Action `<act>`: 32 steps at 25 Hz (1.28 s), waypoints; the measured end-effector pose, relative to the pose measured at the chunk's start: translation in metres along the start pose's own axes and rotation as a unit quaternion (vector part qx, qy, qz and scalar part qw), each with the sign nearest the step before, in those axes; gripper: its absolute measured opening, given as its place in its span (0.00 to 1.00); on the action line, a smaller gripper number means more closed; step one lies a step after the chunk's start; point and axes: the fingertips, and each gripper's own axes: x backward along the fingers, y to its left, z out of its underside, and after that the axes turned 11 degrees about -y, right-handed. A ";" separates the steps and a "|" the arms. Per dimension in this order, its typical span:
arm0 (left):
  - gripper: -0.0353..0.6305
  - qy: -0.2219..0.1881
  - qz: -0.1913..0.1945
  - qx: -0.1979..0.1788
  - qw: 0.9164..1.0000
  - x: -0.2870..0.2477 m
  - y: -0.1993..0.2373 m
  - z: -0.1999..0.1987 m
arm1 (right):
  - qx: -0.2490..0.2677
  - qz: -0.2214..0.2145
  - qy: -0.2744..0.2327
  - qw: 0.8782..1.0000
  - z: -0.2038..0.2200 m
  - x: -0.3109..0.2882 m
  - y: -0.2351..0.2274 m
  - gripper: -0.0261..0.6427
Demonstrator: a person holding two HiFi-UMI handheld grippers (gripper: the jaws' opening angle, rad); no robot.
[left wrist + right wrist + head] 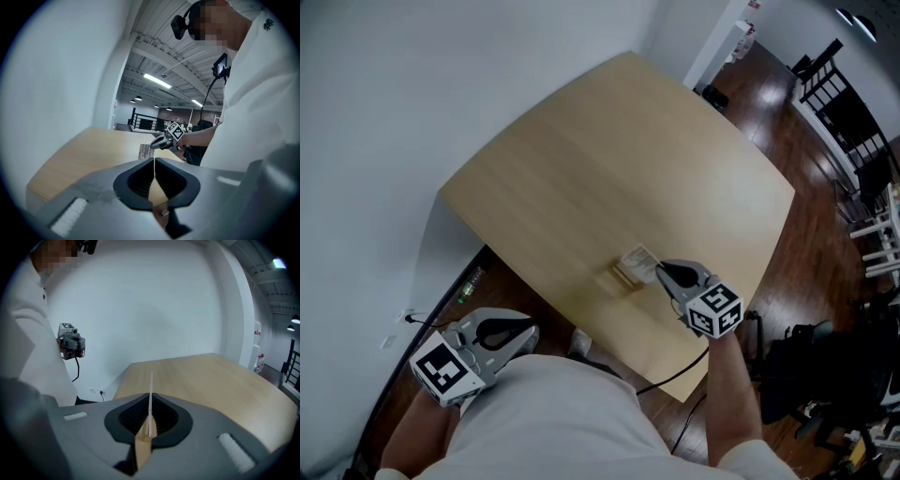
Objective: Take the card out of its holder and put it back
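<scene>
White plain wall (412, 94) and dark plank floor (806, 253) frame a pale wooden table with rounded corners (581, 169), bare except for the task's things near its front edge. A small light-wood block card holder (625, 275) stands on the tabletop, and a thin white card with dark printed stripes (639, 257) rises from its far side. The right gripper (659, 272) reaches in over the table edge with its tips at the card. In the right gripper view its dark ribbed pads (133, 418) are pressed together on the card (151, 385), which is seen edge-on as a narrow upright line, with the holder (142, 448) directly below the jaws. The left gripper view shows the same meeting from the side: the striped card (145, 151) stands upright at the tip of the right gripper (158, 143). The left gripper (530, 330) is held well apart from the holder, off the table and close to the person's body. Its jaws (153, 161) are closed against each other with nothing between them. As for progress, the card is pinched and sits at or in the holder's slot, and the pictures do not settle whether its lower edge is seated or just lifted clear. Judged from this, either the withdrawal is about to begin or the card is being returned. A release by the right gripper is left in both cases.
</scene>
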 end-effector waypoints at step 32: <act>0.07 0.012 0.042 -0.008 0.999 0.026 0.017 -0.008 | -0.019 0.094 0.011 0.995 0.036 -0.014 -0.007 0.20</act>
